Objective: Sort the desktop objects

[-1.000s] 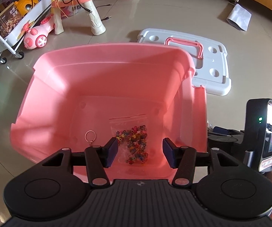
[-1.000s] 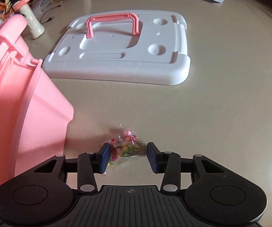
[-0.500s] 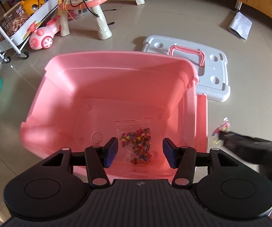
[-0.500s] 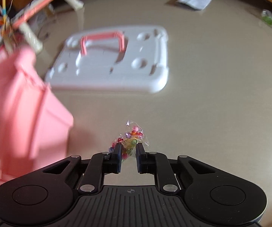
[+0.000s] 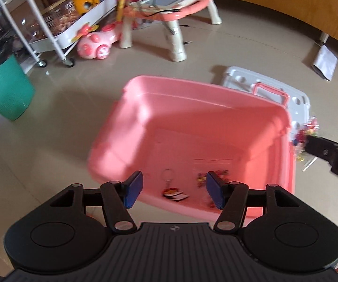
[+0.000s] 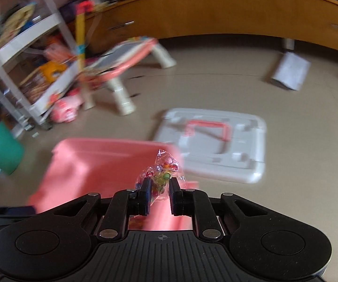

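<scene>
Right gripper (image 6: 159,189) clamped on small bead bag (image 6: 160,175), centre frame above pink bin (image 6: 94,164); light, crinkly, slippery (pinch the bunched film). Left gripper (image 5: 174,192) jaws opening, empty.

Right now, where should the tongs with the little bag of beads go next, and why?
Probably a bit further over the pink bin, then open. The right tongs are shut on the small bag of beads and hold it near the bin's rim, not clearly above the inside. Another bead bag and a keychain already lie in the bin, so this one likely belongs there too.
</scene>
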Action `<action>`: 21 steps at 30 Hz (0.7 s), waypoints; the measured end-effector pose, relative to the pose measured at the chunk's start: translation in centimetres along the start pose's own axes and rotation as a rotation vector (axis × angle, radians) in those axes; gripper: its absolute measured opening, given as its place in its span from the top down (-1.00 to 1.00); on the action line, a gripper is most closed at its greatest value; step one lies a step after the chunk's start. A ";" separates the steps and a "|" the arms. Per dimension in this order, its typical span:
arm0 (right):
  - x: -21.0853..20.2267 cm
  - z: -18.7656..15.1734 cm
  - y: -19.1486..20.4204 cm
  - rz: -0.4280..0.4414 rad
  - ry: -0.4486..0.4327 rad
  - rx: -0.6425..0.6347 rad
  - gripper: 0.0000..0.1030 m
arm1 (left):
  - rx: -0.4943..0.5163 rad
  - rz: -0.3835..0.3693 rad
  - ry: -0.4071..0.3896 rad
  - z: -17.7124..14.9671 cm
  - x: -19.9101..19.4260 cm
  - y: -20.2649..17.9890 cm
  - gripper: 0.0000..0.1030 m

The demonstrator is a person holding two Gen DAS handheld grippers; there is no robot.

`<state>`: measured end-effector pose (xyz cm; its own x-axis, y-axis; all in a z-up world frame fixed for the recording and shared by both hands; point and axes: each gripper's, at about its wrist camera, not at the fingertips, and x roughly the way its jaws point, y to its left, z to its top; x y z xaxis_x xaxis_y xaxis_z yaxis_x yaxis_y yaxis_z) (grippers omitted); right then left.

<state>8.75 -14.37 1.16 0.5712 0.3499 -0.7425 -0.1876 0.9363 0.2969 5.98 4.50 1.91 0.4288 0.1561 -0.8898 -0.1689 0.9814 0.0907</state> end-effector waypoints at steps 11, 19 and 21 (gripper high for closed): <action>2.8 -0.7 8.0 0.032 0.090 -0.113 0.51 | -0.068 0.031 0.007 -0.1 0.6 5.0 -0.26; 2.8 -0.7 7.4 0.031 0.088 -0.095 0.37 | -0.074 0.028 0.018 0.0 1.1 5.3 -0.26; 2.5 -0.5 7.0 0.026 0.081 -0.092 0.37 | -0.066 0.029 0.015 0.1 1.1 5.0 -0.26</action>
<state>8.50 -6.87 1.09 0.4998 0.3717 -0.7823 -0.2756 0.9245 0.2632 5.69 9.58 1.38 0.4095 0.1820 -0.8940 -0.2392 0.9670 0.0873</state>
